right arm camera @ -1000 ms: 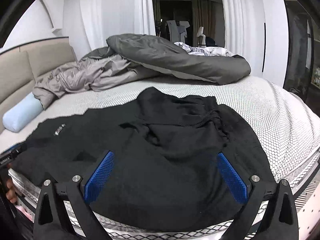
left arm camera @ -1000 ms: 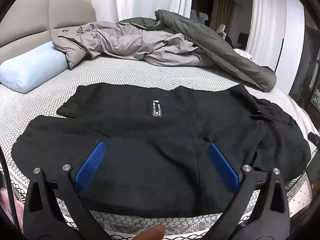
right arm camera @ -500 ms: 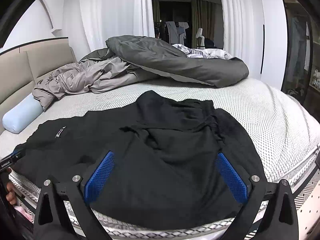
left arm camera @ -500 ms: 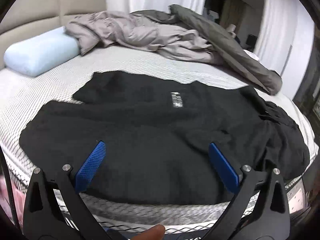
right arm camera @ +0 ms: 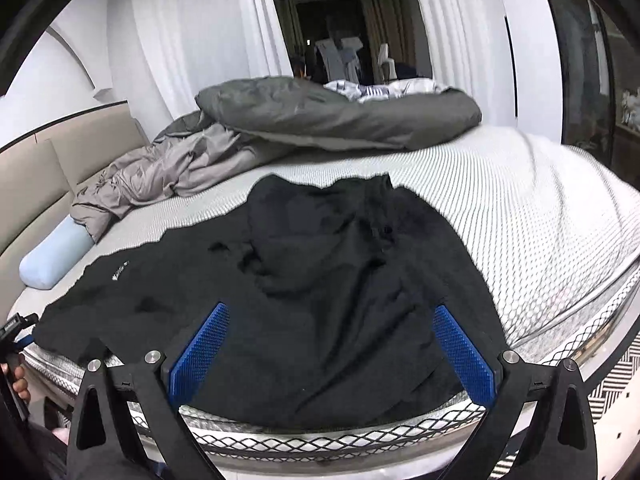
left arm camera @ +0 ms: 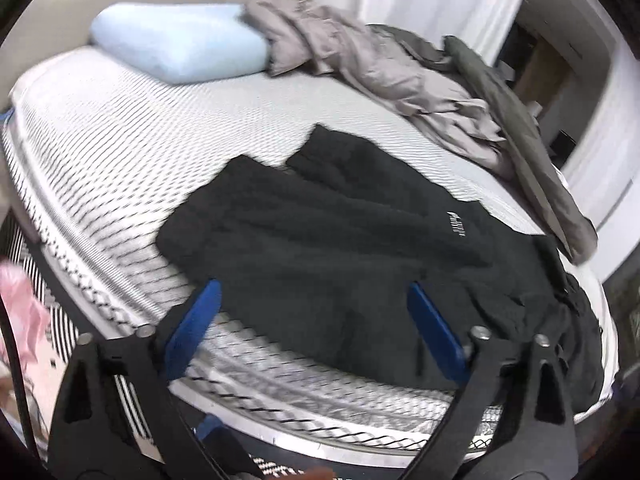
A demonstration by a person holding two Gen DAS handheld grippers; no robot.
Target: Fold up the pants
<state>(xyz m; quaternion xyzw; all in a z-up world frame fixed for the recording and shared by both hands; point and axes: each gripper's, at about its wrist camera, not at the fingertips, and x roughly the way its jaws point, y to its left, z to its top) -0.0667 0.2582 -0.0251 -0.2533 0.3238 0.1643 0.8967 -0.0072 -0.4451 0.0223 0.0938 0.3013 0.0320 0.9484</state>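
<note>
I note my left gripper (left arm camera: 314, 328) fingers apart, just narrowed, gripping nothing; my right gripper (right arm camera: 330, 346) fingers equally spread and empty. The crumpled black fabric pants (right arm camera: 304, 280) lie on the white honeycomb-textured bed (right arm camera: 520, 208), near its front edge.

black pants (right arm camera: 320, 300) with white logo (left arm camera: 455, 231), white honeycomb-patterned mattress (right arm camera: 520, 208), pale blue pillow (left arm camera: 176, 46), grey duvet (right arm camera: 320, 116), blue gripper pads (right arm camera: 198, 354)

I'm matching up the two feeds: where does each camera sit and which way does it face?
Left wrist: on the left gripper, looking down across the black pants toward the blue pillow; open fingers show.
Right wrist: on the right gripper, facing the pants' bunched end; open fingers show.
Shared: pants, pillow, grey duvet.
</note>
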